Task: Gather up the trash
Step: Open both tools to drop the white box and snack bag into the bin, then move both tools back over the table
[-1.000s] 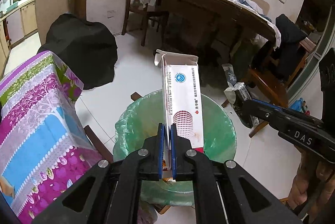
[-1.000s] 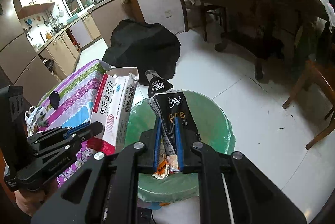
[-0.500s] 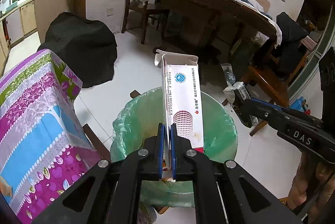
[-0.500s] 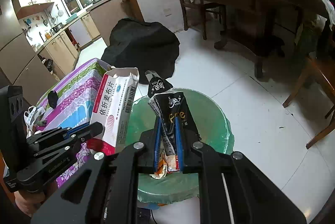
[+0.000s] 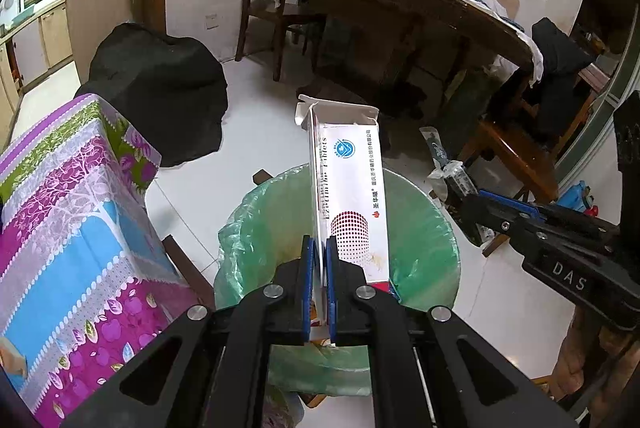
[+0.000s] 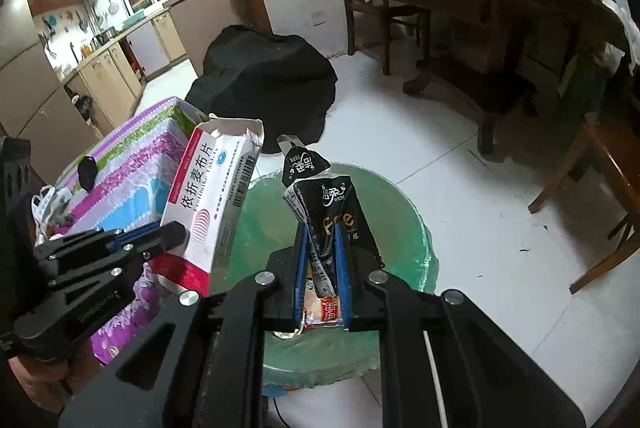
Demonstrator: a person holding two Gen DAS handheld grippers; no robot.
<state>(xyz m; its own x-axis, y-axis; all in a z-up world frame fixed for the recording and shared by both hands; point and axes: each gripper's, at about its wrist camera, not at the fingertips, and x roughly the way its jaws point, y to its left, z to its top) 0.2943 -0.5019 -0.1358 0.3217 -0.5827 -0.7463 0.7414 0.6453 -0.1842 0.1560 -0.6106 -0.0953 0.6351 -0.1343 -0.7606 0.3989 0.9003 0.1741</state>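
Little has shifted: left gripper [image 5: 319,260] still clamps the pill box [image 5: 347,195], right gripper [image 6: 321,252] the black wrapper [image 6: 334,211], both above the green-lined bin [image 5: 432,228]. Released carelessly, the tall box could snag the rim.

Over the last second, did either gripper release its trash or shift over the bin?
Nothing visibly changed. The left gripper stays shut on the white medicine box and the right gripper on the black wrapper, both still held over the green-lined bin; neither was released.
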